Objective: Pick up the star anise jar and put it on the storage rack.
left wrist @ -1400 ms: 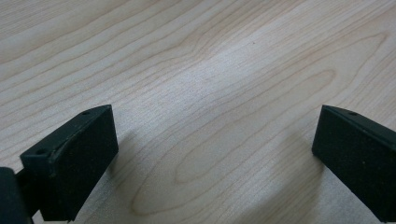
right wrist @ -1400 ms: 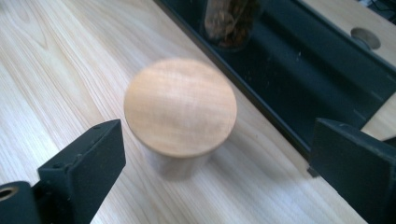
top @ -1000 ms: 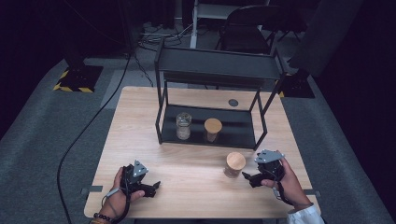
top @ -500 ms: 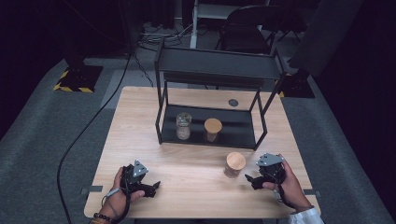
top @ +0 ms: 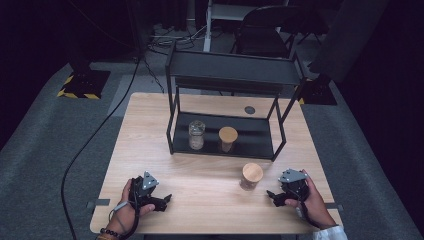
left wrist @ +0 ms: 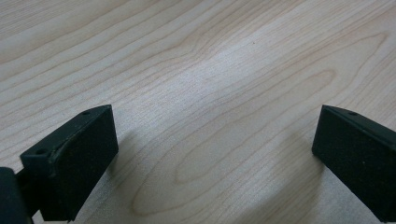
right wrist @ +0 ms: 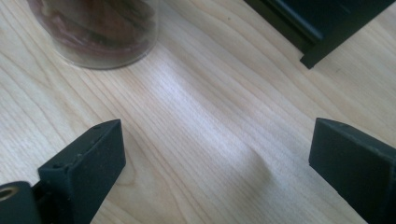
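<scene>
Free room: bare table (top: pixel 150 130) at lower centre and left
Obstacles: black rack (top: pixel 227 75) at centre; lidded jar (top: pixel 251 176) beside right gripper (top: pixel 276 198)

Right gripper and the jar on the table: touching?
Apart. In the right gripper view, bare wood lies between the open right gripper and the jar; the high view shows the same gap.
</scene>
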